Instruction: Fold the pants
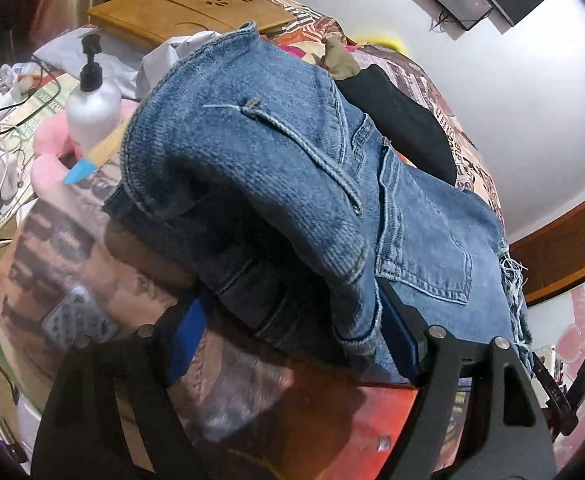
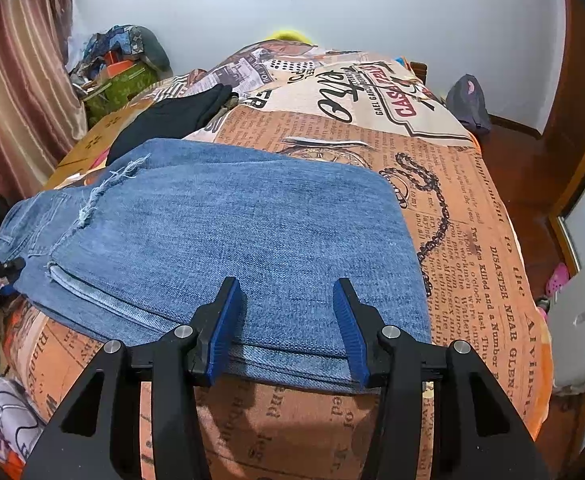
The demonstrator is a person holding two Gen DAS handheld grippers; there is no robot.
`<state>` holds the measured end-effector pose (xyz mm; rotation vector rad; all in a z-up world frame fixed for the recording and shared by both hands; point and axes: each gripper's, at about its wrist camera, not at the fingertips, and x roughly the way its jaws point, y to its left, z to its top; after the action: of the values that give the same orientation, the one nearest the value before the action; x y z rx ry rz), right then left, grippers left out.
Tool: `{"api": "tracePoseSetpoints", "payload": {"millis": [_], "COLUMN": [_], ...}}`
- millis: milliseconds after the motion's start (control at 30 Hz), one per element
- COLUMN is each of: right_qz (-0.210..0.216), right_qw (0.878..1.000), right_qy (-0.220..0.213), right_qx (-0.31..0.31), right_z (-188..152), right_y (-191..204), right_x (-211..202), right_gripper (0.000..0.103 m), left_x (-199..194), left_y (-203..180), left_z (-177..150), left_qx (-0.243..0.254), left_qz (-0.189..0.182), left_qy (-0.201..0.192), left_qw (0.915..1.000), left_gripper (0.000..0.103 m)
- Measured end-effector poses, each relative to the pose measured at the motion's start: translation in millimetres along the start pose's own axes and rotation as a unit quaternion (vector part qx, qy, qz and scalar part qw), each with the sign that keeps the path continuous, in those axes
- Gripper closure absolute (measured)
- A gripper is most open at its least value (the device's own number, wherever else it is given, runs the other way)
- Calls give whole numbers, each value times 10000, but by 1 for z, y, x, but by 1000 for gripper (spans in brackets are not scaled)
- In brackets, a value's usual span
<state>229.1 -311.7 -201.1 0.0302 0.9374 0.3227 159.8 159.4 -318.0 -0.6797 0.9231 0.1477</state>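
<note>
On the newspaper-print bedspread the faded blue denim pants lie part-folded, waist end draped between the wide-open, empty left gripper; the half-open right gripper straddles their near edge unclamped, so flattening the waist likely follows.

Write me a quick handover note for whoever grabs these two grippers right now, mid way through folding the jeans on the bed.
Left gripper: jaws wide apart, waistband end of the jeans bunched between them, pads not pressing.
Right gripper: jaws part open over the folded leg edge, nothing gripped.
Jeans lie on the printed bedspread, legs already folded over flat; a black garment lies behind them.
Left to do: lay the humped waistband end flat over the stack and smooth it.
</note>
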Motion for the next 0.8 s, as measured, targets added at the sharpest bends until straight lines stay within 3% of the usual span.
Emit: {"api": "tracePoseSetpoints", "payload": {"millis": [100, 167, 300, 500, 567, 700, 800], "right_qz": [5, 7, 4, -7, -5, 24, 14], "right_qw": [10000, 10000, 10000, 10000, 10000, 10000, 10000], "right_qy": [-1, -1, -9, -8, -10, -4, -10], "right_qx": [19, 24, 21, -10, -28, -13, -11], "right_z": [0, 0, 0, 1, 1, 2, 2], "right_y": [0, 0, 0, 1, 1, 0, 0], "right_x": [1, 1, 1, 3, 3, 4, 4], "right_gripper": [57, 57, 56, 56, 56, 55, 55], "left_x": [2, 4, 4, 17, 22, 21, 9], "left_y": [-1, -3, -7, 2, -4, -25, -56], "left_z": [2, -2, -8, 14, 17, 18, 13], "left_qx": [-66, -155, -16, -356, -246, 239, 1091], "left_qz": [-131, -556, -477, -491, -244, 219, 860], "left_qy": [129, 375, 359, 236, 234, 56, -346], "left_qw": [9998, 9976, 9982, 9979, 9991, 9995, 9897], "left_gripper": [25, 28, 28, 47, 62, 75, 82]}}
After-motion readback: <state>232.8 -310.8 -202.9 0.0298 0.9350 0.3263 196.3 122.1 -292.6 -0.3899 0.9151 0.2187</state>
